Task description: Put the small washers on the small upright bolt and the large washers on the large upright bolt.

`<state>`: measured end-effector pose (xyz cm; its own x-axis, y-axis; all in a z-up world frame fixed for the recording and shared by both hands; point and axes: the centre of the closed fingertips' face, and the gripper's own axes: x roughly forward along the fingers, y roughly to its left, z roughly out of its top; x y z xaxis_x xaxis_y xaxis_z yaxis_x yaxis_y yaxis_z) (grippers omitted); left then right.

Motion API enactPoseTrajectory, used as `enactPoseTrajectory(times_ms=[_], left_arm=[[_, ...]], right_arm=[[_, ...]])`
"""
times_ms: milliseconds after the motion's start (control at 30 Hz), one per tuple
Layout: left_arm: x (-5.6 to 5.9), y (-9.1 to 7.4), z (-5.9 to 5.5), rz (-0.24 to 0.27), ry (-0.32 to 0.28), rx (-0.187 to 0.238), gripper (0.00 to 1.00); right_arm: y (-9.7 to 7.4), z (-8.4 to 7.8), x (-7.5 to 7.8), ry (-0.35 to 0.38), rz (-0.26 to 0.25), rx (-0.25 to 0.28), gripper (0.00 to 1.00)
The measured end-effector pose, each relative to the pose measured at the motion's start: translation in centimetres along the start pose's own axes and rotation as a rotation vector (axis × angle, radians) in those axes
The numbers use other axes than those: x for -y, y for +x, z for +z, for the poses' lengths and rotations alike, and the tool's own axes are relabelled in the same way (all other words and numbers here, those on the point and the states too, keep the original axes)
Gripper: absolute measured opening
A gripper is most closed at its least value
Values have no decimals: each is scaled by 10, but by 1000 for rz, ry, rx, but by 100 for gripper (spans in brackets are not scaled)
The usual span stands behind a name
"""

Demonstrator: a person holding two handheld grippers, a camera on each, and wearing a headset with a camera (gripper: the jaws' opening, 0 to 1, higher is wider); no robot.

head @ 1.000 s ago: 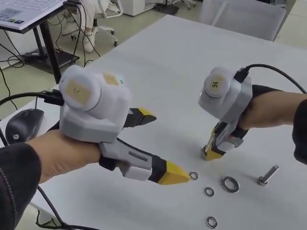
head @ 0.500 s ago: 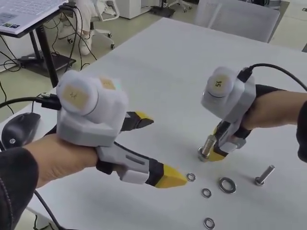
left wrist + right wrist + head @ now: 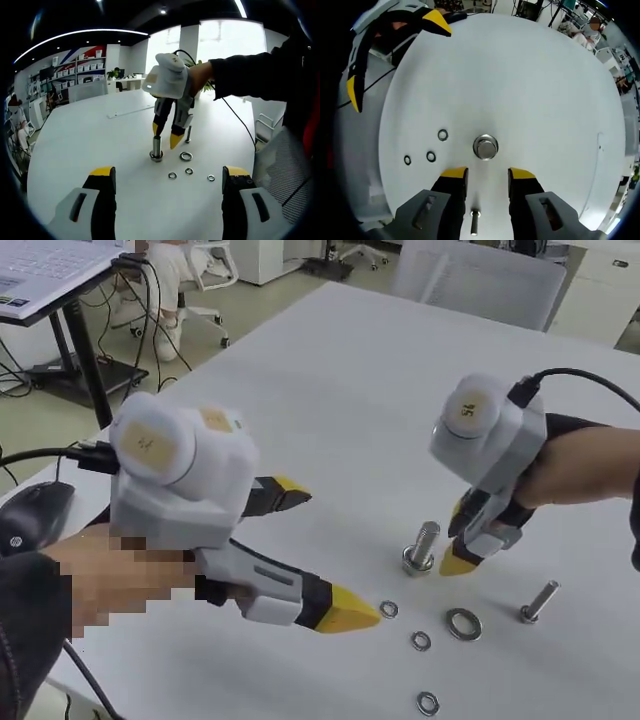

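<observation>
Above the table (image 3: 330, 390), the left hand-held gripper (image 3: 322, 555) gapes empty. The right hand-held gripper (image 3: 460, 537), jaws parted and empty, hangs just beside the upright large bolt (image 3: 420, 548); a nudge could topple it. The small bolt (image 3: 537, 602) lies flat, and the thin small washers (image 3: 421, 641) may skid when pinched

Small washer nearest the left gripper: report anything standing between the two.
Nothing visible does. The open left gripper has its lower jaw tip just beside the small washer, with bare table between. The upright large bolt and the right gripper stand further on, off that line.
</observation>
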<state>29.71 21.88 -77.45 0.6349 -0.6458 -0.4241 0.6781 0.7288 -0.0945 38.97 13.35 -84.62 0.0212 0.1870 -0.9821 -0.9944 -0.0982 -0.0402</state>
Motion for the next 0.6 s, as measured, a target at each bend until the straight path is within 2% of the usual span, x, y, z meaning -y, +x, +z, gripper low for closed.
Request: enactPoseTrajectory(times_ms=[233,600], left_arm=[[2,1,0,-3,3,-4,88],[4,1,0,-5,6,-4,88]], right_arm=[[-3,-9,-4,8,-1,5,34],[-5,-16,-23,23,10,1,35]])
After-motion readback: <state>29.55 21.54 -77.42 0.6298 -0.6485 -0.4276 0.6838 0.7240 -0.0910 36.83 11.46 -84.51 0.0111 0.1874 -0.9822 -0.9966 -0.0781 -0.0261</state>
